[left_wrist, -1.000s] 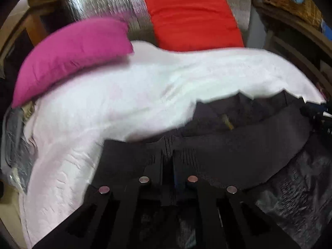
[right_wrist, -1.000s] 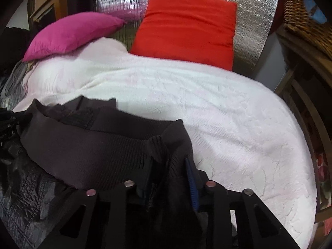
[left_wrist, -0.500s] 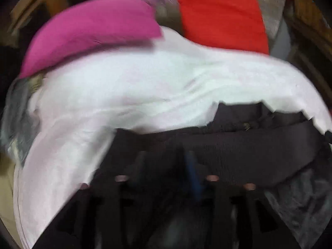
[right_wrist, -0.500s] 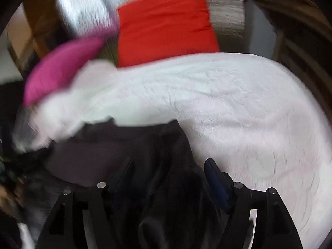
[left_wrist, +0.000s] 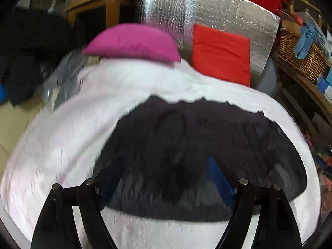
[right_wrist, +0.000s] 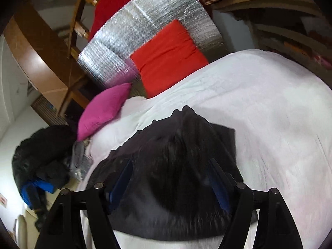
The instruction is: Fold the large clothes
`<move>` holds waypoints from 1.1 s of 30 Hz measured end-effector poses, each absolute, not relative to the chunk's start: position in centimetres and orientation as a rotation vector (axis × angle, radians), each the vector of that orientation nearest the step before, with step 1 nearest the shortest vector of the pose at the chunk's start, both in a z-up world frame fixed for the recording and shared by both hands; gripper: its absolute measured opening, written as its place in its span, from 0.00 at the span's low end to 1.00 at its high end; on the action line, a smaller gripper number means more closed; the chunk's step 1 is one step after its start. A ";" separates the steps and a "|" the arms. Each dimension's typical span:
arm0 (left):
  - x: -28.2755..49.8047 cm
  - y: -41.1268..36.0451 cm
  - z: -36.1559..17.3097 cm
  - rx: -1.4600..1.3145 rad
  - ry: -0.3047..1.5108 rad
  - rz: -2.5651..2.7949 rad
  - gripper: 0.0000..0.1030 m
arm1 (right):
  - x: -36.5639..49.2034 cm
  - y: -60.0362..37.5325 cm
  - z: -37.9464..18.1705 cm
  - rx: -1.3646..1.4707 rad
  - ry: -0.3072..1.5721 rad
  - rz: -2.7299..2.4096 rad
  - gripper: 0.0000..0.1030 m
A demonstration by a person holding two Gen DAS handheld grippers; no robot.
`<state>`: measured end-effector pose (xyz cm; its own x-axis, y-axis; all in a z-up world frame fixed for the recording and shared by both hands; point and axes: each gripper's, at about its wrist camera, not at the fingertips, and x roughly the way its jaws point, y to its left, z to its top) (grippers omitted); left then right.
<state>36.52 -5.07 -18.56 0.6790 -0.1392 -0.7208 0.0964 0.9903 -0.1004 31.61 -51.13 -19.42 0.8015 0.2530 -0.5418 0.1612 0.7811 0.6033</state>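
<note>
A dark knitted garment (left_wrist: 197, 149) lies folded in a heap on the white bedspread (left_wrist: 62, 145). My left gripper (left_wrist: 166, 170) is wide open above its near edge, blue pads apart, holding nothing. In the right wrist view the same garment (right_wrist: 176, 176) lies bunched on the bedspread (right_wrist: 280, 124). My right gripper (right_wrist: 170, 176) is also wide open above it and empty. The views are blurred by motion.
A magenta pillow (left_wrist: 132, 41) and a red cushion (left_wrist: 220, 56) lie at the head of the bed against a silver foil panel (left_wrist: 217, 10). A wicker basket (left_wrist: 300, 56) sits on shelves at the right. A dark clothes pile (right_wrist: 41, 155) lies left of the bed.
Both grippers were shut on the garment's ribbed hem a second ago. They have opened, let it drop on the bed, and pulled back and up.
</note>
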 end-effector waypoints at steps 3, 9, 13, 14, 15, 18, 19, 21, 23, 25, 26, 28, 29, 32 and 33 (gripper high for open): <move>35.8 -2.9 -19.7 -0.072 0.814 -0.054 0.80 | 29.8 -52.5 -20.5 0.708 0.648 0.013 0.78; 35.4 0.8 -22.3 -0.295 0.910 -0.043 0.80 | 29.6 -54.1 -24.0 0.854 0.726 0.054 0.78; 34.2 0.3 -23.1 -0.341 0.940 -0.097 0.80 | 29.0 -53.1 -24.1 0.902 0.723 0.118 0.78; 34.1 0.1 -23.3 -0.356 0.946 -0.111 0.80 | 28.6 -52.8 -24.2 0.924 0.718 0.138 0.78; 33.6 0.0 -23.4 -0.367 0.951 -0.121 0.80 | 28.2 -52.4 -24.2 0.940 0.713 0.154 0.78; 32.9 -0.6 -24.0 -0.392 0.979 -0.152 0.80 | 27.4 -51.2 -24.7 0.987 0.714 0.204 0.78; 32.7 -0.6 -24.1 -0.399 0.988 -0.158 0.80 | 27.1 -50.9 -24.9 1.004 0.717 0.219 0.78; 32.4 -0.8 -24.4 -0.420 1.005 -0.165 0.80 | 26.9 -49.9 -25.9 1.051 0.738 0.255 0.78; 32.2 -0.8 -24.7 -0.460 1.023 -0.167 0.80 | 26.9 -48.5 -26.8 1.065 0.781 0.267 0.78; 32.3 -0.8 -25.0 -0.512 1.039 -0.172 0.80 | 27.2 -47.1 -27.7 1.075 0.810 0.275 0.78; 32.3 -0.9 -25.3 -0.529 1.045 -0.174 0.82 | 27.3 -46.7 -28.0 1.082 0.819 0.280 0.78; 32.7 -1.0 -25.8 -0.554 1.060 -0.175 0.83 | 27.7 -45.8 -28.7 1.100 0.834 0.282 0.78; 32.9 -1.0 -26.1 -0.566 1.068 -0.171 0.83 | 27.8 -45.5 -29.1 1.107 0.837 0.271 0.78; 32.9 -0.9 -26.8 -0.628 1.082 -0.167 0.83 | 28.4 -45.1 -29.9 1.124 0.836 0.227 0.78; 32.9 -0.6 -27.0 -0.641 1.086 -0.161 0.83 | 28.6 -45.1 -30.2 1.136 0.839 0.216 0.78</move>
